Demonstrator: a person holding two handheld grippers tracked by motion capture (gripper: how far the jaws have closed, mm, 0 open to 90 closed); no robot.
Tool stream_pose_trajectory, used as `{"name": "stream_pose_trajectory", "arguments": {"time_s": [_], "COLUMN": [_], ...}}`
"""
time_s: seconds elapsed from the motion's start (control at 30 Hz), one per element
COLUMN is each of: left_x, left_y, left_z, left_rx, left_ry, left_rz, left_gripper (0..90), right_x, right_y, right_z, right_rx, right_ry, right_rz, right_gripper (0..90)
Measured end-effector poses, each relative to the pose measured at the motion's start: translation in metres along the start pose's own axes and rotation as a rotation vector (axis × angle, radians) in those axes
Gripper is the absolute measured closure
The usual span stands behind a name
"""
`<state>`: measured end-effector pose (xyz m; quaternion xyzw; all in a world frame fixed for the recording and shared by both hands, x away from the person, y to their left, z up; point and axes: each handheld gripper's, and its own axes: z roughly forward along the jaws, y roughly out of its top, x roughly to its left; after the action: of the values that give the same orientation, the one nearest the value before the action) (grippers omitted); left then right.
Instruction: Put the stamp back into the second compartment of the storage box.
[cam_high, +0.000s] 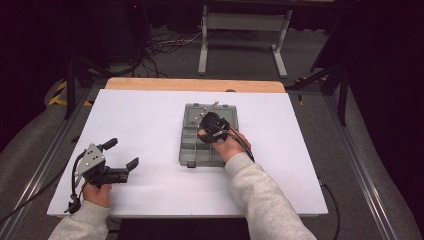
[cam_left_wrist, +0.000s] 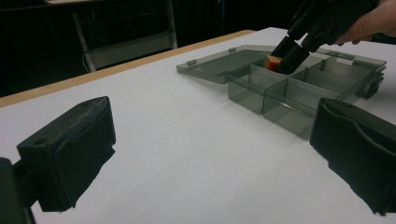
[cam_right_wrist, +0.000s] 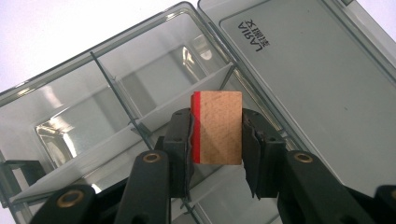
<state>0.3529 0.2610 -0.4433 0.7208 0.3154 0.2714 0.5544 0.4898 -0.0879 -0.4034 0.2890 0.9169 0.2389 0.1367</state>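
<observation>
The right gripper (cam_right_wrist: 217, 140) pinches the block (cam_right_wrist: 218, 127) upright over the box (cam_high: 192, 150), above a compartment by the lid; left gripper (cam_high: 122, 155) fingers spread, well left of the box.

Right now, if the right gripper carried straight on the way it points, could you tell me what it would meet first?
The right gripper, shut on the wooden block, points down into the open compartment box. The block would probably touch a compartment floor or the divider beneath it first; depth is unclear.
</observation>
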Motion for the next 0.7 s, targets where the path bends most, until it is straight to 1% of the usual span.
{"name": "stream_pose_trajectory", "arguments": {"time_s": [0.33, 0.37, 0.47, 0.63, 0.67, 0.7], "left_x": [0.0000, 0.0000, 0.0000, 0.0000, 0.0000, 0.0000], "left_y": [0.0000, 0.0000, 0.0000, 0.0000, 0.0000, 0.0000], "left_z": [0.0001, 0.0001, 0.0001, 0.0001, 0.0001, 0.0000], "left_rx": [0.000, 0.001, 0.001, 0.000, 0.000, 0.000], "left_ry": [0.000, 0.000, 0.000, 0.001, 0.001, 0.000], "left_rz": [0.001, 0.001, 0.001, -0.001, 0.000, 0.000], "left_gripper": [1.0, 1.0, 1.0, 1.0, 1.0, 1.0], "right_x": [0.0016, 0.0021, 0.0022, 0.0026, 0.0023, 0.0026], "right_y": [0.0003, 0.0004, 0.0003, 0.0003, 0.0002, 0.0004], "right_z": [0.0015, 0.0017, 0.0022, 0.0027, 0.0026, 0.0023], "right_rx": [0.010, 0.009, 0.014, 0.018, 0.019, 0.007], "right_ry": [0.002, 0.003, 0.002, 0.006, 0.006, 0.008], "right_rz": [-0.012, -0.008, -0.020, -0.018, -0.022, -0.011], "right_gripper": [65.6, 65.6, 65.6, 65.3, 64.3, 59.4]}}
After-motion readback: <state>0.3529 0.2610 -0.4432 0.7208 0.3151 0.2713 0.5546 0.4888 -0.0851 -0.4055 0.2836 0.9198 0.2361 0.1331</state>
